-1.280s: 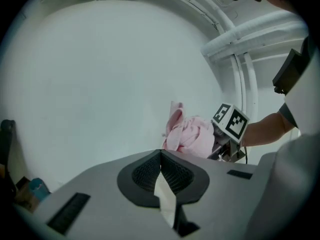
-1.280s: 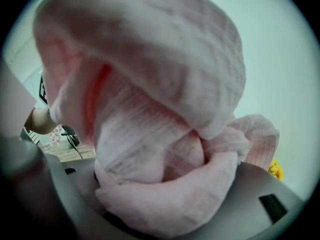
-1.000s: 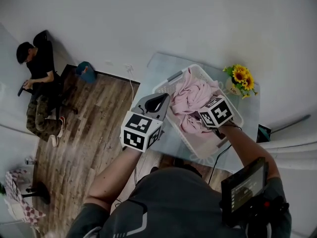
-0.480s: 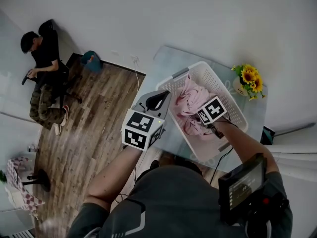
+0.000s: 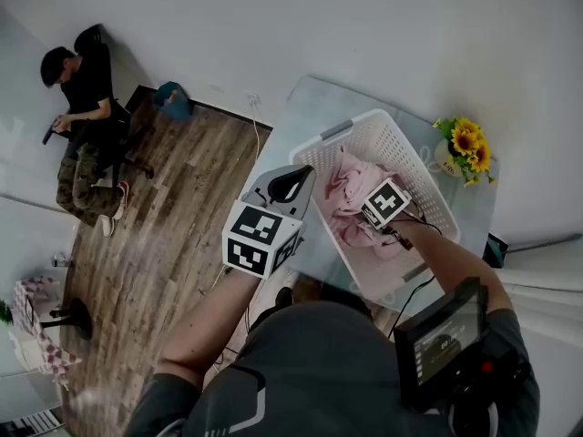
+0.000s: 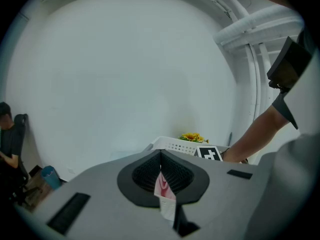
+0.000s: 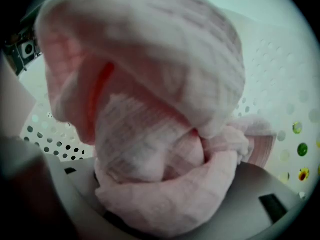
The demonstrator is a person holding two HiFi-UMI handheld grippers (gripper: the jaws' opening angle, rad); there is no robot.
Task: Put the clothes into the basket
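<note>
A white perforated laundry basket (image 5: 414, 157) stands on a glass table, with pink clothes (image 5: 344, 182) piled inside. My right gripper (image 5: 374, 211) points steeply down into the basket, its marker cube just above the pile. In the right gripper view a bunched pink garment (image 7: 150, 109) fills the frame and lies between the jaws of my right gripper (image 7: 165, 199), which is shut on it; the basket wall (image 7: 280, 69) shows behind. My left gripper (image 5: 293, 182) hovers left of the basket, outside it. Its jaws (image 6: 161, 156) meet, with a small pink-and-white scrap at the seam.
A vase of sunflowers (image 5: 466, 144) stands on the table (image 5: 305, 107) right of the basket. A person (image 5: 82, 116) sits far left on the wood floor side, near a blue bin (image 5: 171, 100). A white wall lies beyond. A screen (image 5: 446, 340) hangs at my chest.
My right gripper has sunk into the basket with the pink garment, and the pink heap now sits lower. The left gripper has stayed where it was.
</note>
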